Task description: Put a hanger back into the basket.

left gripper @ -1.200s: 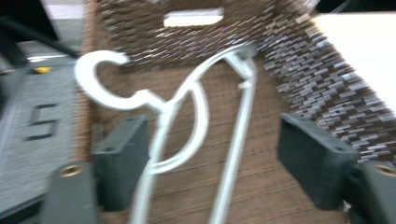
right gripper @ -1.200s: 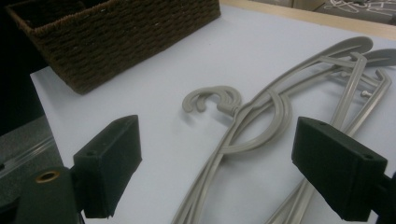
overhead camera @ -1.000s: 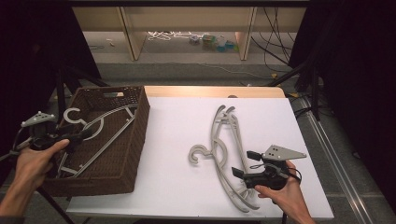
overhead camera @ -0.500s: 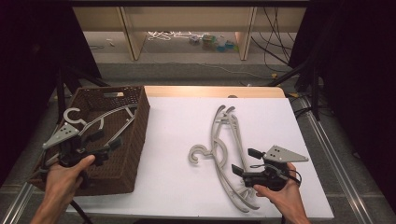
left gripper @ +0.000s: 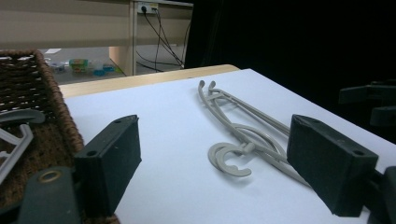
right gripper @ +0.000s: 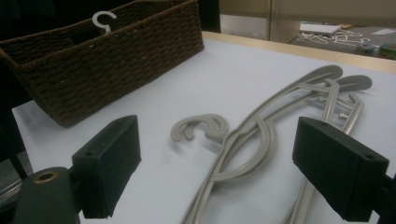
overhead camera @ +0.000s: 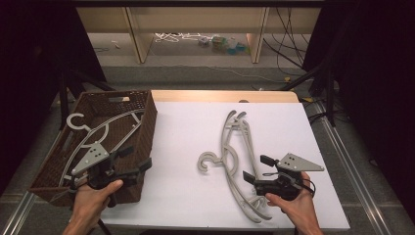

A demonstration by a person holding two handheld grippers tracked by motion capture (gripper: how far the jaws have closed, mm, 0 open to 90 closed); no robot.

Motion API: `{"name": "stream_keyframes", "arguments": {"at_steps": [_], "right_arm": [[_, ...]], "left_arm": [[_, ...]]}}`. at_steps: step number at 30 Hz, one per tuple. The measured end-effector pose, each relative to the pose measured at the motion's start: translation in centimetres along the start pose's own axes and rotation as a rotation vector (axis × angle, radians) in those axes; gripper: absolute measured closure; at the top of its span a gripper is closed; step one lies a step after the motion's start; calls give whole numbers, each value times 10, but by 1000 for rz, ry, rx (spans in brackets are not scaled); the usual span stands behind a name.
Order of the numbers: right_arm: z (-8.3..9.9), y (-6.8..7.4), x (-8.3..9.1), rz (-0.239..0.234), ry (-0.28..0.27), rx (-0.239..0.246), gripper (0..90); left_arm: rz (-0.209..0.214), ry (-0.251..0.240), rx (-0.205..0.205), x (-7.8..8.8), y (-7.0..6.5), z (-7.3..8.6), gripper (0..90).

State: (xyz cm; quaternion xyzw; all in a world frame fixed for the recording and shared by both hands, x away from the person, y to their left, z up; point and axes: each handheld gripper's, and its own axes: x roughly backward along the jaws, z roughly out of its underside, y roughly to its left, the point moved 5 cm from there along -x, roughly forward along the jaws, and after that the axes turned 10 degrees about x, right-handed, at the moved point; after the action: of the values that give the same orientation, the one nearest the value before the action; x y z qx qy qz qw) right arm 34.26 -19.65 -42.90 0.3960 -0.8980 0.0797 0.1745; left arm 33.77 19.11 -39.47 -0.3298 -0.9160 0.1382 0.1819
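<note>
Several grey hangers [overhead camera: 236, 147] lie stacked on the white table [overhead camera: 186, 147], hooks toward the left. More grey hangers [overhead camera: 105, 129] rest inside the brown wicker basket [overhead camera: 144, 115] at the left. My left gripper [overhead camera: 135, 157] is open and hovers over the basket's near right corner, pointing toward the table; its view looks at the stacked hangers [left gripper: 243, 116] ahead. My right gripper [overhead camera: 257, 168] is open just right of the stack's near end, with nothing between its jaws. In its view the hangers [right gripper: 299, 93] lie ahead and the basket [right gripper: 116, 51] stands beyond.
The table's wooden far edge [overhead camera: 220, 95] borders a floor with shelving and cables. Black tripod legs [overhead camera: 313, 73] stand off the table's right. The other hand's gripper [left gripper: 373, 100] shows at the far right of the left gripper view.
My left gripper has swung from the basket's left side rightward over its near right corner, now facing the table. The right gripper has hardly moved.
</note>
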Motion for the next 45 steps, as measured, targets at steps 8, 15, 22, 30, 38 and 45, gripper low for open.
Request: {"name": "stream_keyframes", "arguments": {"at_steps": [8, 15, 22, 30, 38, 45], "right_arm": [[-1, 1, 1, 14, -21, -5, 162], [1, 4, -3, -5, -10, 1, 161], [3, 9, -9, -10, 30, 28, 160], [14, 19, -30, -39, 227, 105, 162], [30, 26, -59, -73, 422, 157, 236], [40, 20, -79, -92, 564, 111, 408]], "left_arm": [[28, -10, -48, -10, -13, 18, 164], [17, 19, -76, -16, -15, 34, 160], [8, 22, -78, -19, -16, 46, 160], [9, 40, -87, -20, -14, 53, 160], [13, 49, -75, -21, -14, 55, 161], [16, 53, -84, -21, -12, 55, 163]]}}
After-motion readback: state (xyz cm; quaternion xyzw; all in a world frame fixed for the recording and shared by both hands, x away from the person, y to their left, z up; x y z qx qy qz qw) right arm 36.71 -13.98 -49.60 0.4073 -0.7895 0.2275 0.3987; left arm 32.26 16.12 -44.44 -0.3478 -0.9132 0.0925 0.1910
